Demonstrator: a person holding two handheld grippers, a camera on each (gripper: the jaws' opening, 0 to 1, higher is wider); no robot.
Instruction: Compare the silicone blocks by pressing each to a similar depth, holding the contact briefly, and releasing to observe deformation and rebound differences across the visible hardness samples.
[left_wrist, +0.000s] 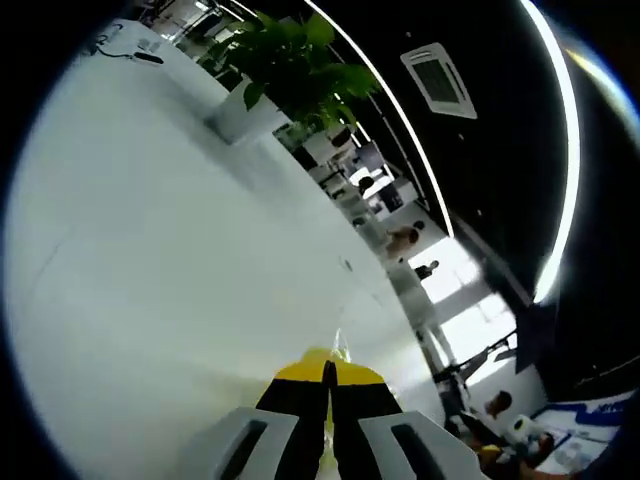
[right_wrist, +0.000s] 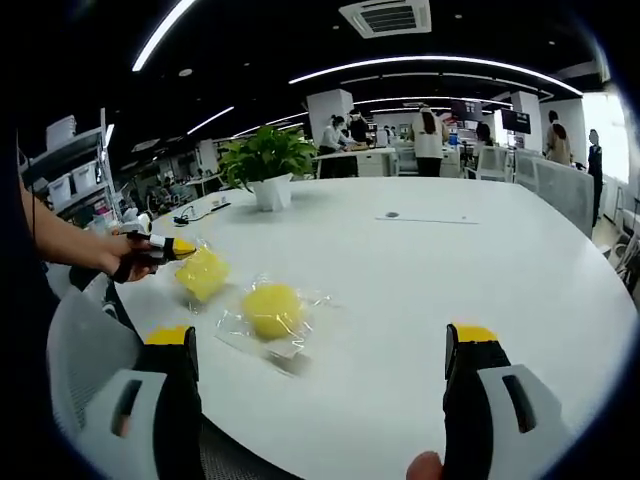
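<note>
A round yellow silicone block (right_wrist: 272, 308) in a clear plastic bag lies on the white table (right_wrist: 450, 260), just beyond my right gripper (right_wrist: 322, 345), which is open with nothing between its jaws. Further left, a hand holds my left gripper (right_wrist: 160, 247), shut on the edge of a second bag with a squarer yellow block (right_wrist: 203, 272) inside, at the table's edge. In the left gripper view the yellow-tipped jaws of the left gripper (left_wrist: 328, 372) are pressed together, with a sliver of clear plastic (left_wrist: 338, 347) sticking out past the tips.
A green plant in a white pot (right_wrist: 265, 160) stands at the table's far side, also seen as the plant (left_wrist: 290, 60). A grey chair back (right_wrist: 70, 340) is at lower left. People stand at desks in the background. The table (left_wrist: 150, 250) stretches wide.
</note>
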